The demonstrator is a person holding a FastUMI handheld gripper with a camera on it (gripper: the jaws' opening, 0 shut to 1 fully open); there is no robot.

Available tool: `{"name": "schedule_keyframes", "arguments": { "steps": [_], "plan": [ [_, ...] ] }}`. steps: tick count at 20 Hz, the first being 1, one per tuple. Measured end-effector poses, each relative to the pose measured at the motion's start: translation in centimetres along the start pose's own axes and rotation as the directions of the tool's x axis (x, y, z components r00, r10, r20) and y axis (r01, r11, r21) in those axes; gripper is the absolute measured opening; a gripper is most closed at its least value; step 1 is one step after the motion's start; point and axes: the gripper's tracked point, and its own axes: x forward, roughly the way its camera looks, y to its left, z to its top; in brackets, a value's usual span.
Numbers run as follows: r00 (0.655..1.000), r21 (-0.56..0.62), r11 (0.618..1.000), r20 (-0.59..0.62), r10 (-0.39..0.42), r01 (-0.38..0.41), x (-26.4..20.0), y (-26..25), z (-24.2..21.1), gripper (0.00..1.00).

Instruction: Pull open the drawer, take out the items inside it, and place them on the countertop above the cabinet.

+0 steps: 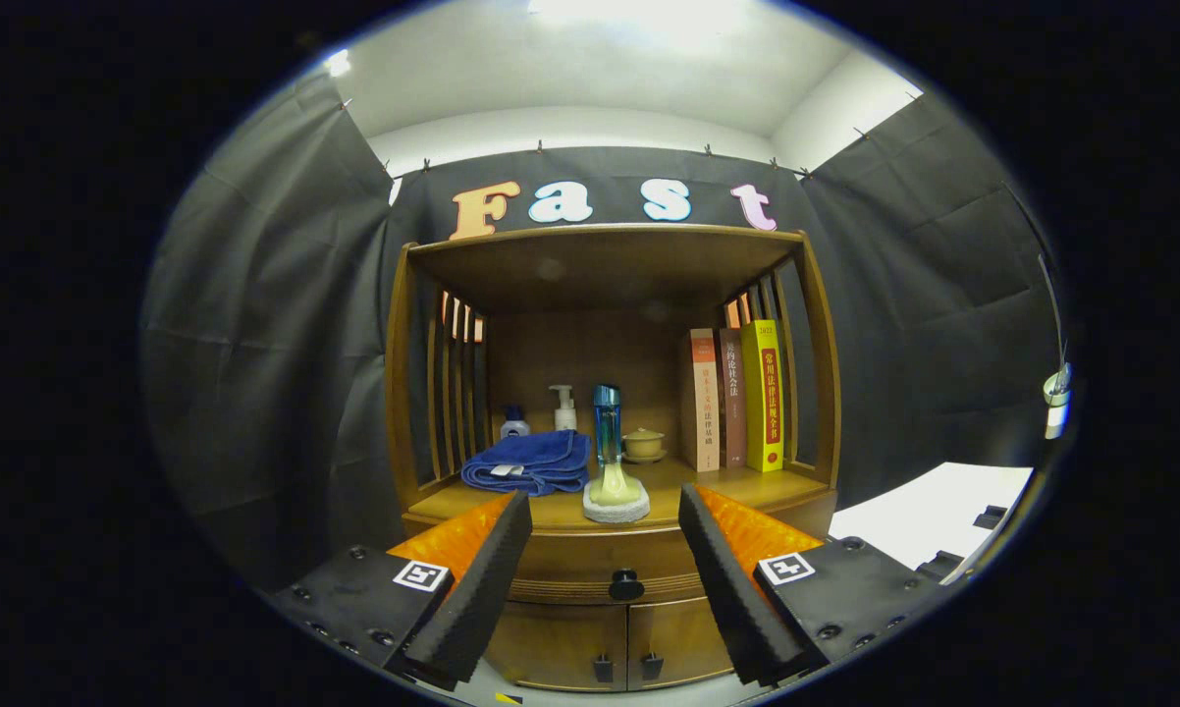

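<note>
Gripper view: the gripper is wide open and holds nothing. Between its fingers, the drawer is shut, just under the countertop. Its small round knob looks hard, maybe slippery; pinch there.

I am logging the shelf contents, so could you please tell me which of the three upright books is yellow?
The outermost book, nearest the cabinet's slatted side wall, is yellow; the other two are reddish-brown.

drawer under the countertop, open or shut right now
Shut: the drawer front sits flush with the cabinet, its knob untouched between the open hand-held gripper fingers.
</note>
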Motion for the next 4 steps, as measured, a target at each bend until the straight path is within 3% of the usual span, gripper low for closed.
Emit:
{"name": "schedule_keyframes", "arguments": {
  "steps": [4],
  "plan": [
    [1.000,0.000,1.000,0.001,-0.003,0.003,0.04,-0.17,-0.14,0.99]
  ]
}}
